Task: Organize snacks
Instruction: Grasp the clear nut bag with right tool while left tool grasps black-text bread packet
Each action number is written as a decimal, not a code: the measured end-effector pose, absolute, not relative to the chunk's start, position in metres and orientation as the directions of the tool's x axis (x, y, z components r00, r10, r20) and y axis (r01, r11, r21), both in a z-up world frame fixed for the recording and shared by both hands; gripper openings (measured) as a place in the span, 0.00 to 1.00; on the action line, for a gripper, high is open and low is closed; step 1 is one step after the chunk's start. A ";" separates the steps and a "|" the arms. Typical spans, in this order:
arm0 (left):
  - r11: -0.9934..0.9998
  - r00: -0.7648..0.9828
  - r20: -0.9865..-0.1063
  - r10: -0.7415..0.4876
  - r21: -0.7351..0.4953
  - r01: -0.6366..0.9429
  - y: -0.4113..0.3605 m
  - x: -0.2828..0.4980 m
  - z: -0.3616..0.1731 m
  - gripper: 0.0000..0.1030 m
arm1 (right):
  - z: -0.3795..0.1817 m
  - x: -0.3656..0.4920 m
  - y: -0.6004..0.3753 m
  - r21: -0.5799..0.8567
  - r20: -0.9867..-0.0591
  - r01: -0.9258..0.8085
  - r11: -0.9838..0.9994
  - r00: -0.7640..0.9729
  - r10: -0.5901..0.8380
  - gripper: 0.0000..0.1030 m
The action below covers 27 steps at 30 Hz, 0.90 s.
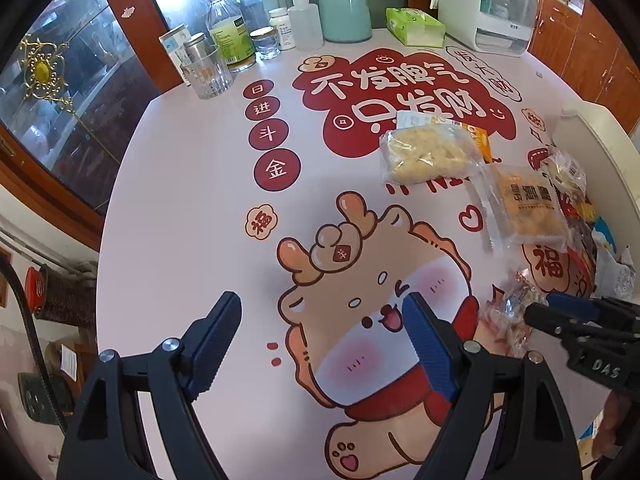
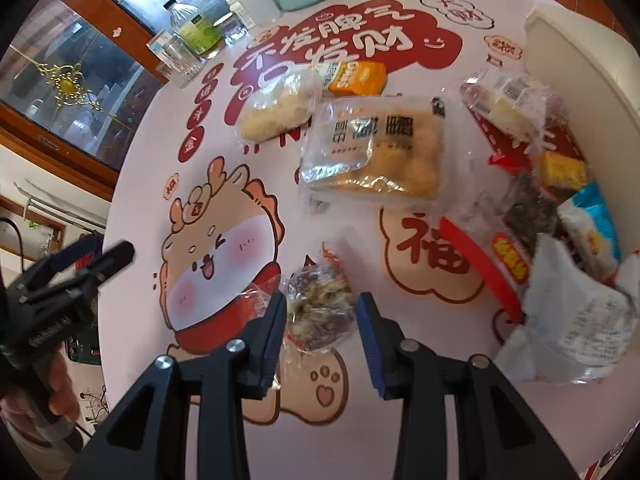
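Far left on the worktop (image 1: 192,208): a ribbed glass (image 1: 207,74), a clear bottle (image 1: 229,32), a small jar (image 1: 265,42), a squeeze bottle (image 1: 305,22) and a teal canister (image 1: 345,14), all well apart from the snacks and no obstacle.

Near left: left hand-held gripper (image 1: 322,340) spread wide over the cartoon print, nothing between its jaws.

Centre, near edge: a small nut-and-seed packet (image 2: 318,312) in crinkly clear film, lying flat between the jaws of the right hand-held gripper (image 2: 322,332). Jaws parted; left finger just beside or brushing the wrapper, right one apart, so not pinched. Likely light, slick and brittle inside; best taken across the firm bar body, not the loose twisted ends, with gentle pressure.

Beyond it: a pale puffed-cake packet (image 2: 276,110) beside an orange carton (image 2: 356,76), then a larger clear bag of golden pieces (image 2: 376,152), soft and crackly, probably prone to sliding.

Far right: a heap of mixed wrappers (image 2: 532,208) against a white container (image 2: 576,52), crowding that side; a crumpled white bag (image 2: 568,312) near the right finger, likely to snag a sideways move.
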State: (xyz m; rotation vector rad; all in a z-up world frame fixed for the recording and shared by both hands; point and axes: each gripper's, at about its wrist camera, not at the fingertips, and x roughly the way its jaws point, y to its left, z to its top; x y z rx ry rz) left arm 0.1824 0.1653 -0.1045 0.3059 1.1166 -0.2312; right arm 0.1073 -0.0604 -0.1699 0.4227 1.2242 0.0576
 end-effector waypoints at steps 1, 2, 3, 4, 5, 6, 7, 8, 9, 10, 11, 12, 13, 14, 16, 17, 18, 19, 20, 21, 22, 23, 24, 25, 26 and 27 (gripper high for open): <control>0.935 0.418 -0.908 -0.032 0.121 0.334 0.165 0.184 -0.106 0.79 | -0.172 0.109 -0.059 0.346 -0.897 0.181 0.921 0.351 0.268 0.43; 0.935 0.412 -0.911 -0.035 0.116 0.337 0.166 0.184 -0.109 0.79 | -0.173 0.110 -0.058 0.351 -0.893 0.179 0.919 0.358 0.272 0.46; 0.934 0.406 -0.913 -0.038 0.112 0.339 0.166 0.185 -0.111 0.79 | -0.173 0.112 -0.055 0.340 -0.896 0.178 0.923 0.360 0.260 0.49; 0.933 0.401 -0.915 -0.040 0.109 0.343 0.165 0.184 -0.113 0.79 | -0.174 0.113 -0.053 0.331 -0.897 0.175 0.927 0.363 0.252 0.53; 0.932 0.395 -0.918 -0.042 0.107 0.347 0.165 0.184 -0.115 0.79 | -0.174 0.115 -0.052 0.323 -0.898 0.173 0.930 0.366 0.244 0.56; 0.930 0.390 -0.920 -0.044 0.105 0.353 0.164 0.183 -0.118 0.79 | -0.175 0.116 -0.050 0.315 -0.899 0.170 0.934 0.368 0.236 0.59; 0.928 0.386 -0.921 -0.045 0.104 0.358 0.163 0.183 -0.120 0.79 | -0.177 0.118 -0.049 0.303 -0.904 0.171 0.937 0.363 0.226 0.61; 0.926 0.382 -0.923 -0.048 0.103 0.363 0.162 0.182 -0.121 0.79 | -0.178 0.119 -0.048 0.300 -0.903 0.170 0.939 0.367 0.222 0.63; 0.925 0.380 -0.924 -0.049 0.102 0.367 0.162 0.182 -0.122 0.79 | -0.178 0.119 -0.047 0.285 -0.903 0.173 0.943 0.377 0.204 0.65; 0.924 0.378 -0.924 -0.052 0.100 0.370 0.161 0.181 -0.122 0.79 | -0.179 0.120 -0.046 0.274 -0.905 0.175 0.946 0.380 0.192 0.67; 0.923 0.376 -0.925 -0.055 0.097 0.373 0.161 0.181 -0.123 0.79 | -0.182 0.121 -0.045 0.263 -0.912 0.176 0.949 0.365 0.186 0.67; 0.922 0.374 -0.926 -0.057 0.095 0.376 0.160 0.181 -0.124 0.79 | -0.186 0.122 -0.044 0.252 -0.922 0.181 0.950 0.344 0.179 0.67; 0.921 0.372 -0.926 -0.060 0.093 0.378 0.160 0.181 -0.124 0.79 | -0.190 0.122 -0.044 0.250 -0.927 0.186 0.950 0.331 0.179 0.68; 0.921 0.372 -0.926 -0.061 0.091 0.380 0.159 0.181 -0.124 0.79 | -0.188 0.121 -0.043 0.240 -0.921 0.178 0.954 0.354 0.165 0.68; 0.919 0.368 -0.927 -0.064 0.089 0.384 0.158 0.181 -0.125 0.79 | -0.188 0.121 -0.039 0.198 -0.927 0.158 0.967 0.352 0.132 0.68; 0.919 0.367 -0.928 -0.065 0.088 0.385 0.157 0.181 -0.126 0.79 | -0.188 0.122 -0.037 0.186 -0.928 0.149 0.971 0.350 0.124 0.68; 0.918 0.365 -0.929 -0.066 0.087 0.387 0.157 0.181 -0.126 0.79 | -0.188 0.121 -0.035 0.171 -0.928 0.138 0.976 0.354 0.112 0.68; 0.917 0.364 -0.929 -0.068 0.085 0.389 0.156 0.181 -0.126 0.79 | -0.188 0.121 -0.033 0.157 -0.929 0.129 0.979 0.355 0.102 0.68; 0.917 0.362 -0.930 -0.070 0.083 0.391 0.155 0.181 -0.126 0.79 | -0.188 0.120 -0.030 0.133 -0.931 0.113 0.985 0.355 0.085 0.65; 0.915 0.360 -0.930 -0.073 0.081 0.394 0.153 0.180 -0.127 0.79 | -0.188 0.118 -0.028 0.119 -0.931 0.101 0.988 0.358 0.076 0.60; 0.914 0.359 -0.930 -0.075 0.080 0.397 0.151 0.180 -0.127 0.79 | -0.187 0.115 -0.025 0.105 -0.927 0.076 0.992 0.367 0.070 0.46; 0.913 0.359 -0.930 -0.077 0.079 0.401 0.149 0.180 -0.127 0.79 | -0.187 0.112 -0.023 0.103 -0.927 0.058 0.993 0.368 0.075 0.44; 0.910 0.358 -0.930 -0.080 0.079 0.407 0.147 0.179 -0.127 0.79 | -0.188 0.109 -0.024 0.113 -0.925 0.053 0.992 0.371 0.085 0.43; 0.907 0.357 -0.930 -0.083 0.078 0.413 0.144 0.178 -0.127 0.79 | -0.188 0.106 -0.024 0.120 -0.924 0.049 0.992 0.372 0.093 0.43; 0.904 0.356 -0.930 -0.087 0.077 0.422 0.140 0.178 -0.127 0.79 | -0.188 0.103 -0.024 0.124 -0.923 0.046 0.991 0.371 0.098 0.42; 0.900 0.355 -0.930 -0.092 0.075 0.429 0.136 0.177 -0.126 0.79 | -0.188 0.098 -0.026 0.133 -0.925 0.045 0.990 0.366 0.107 0.42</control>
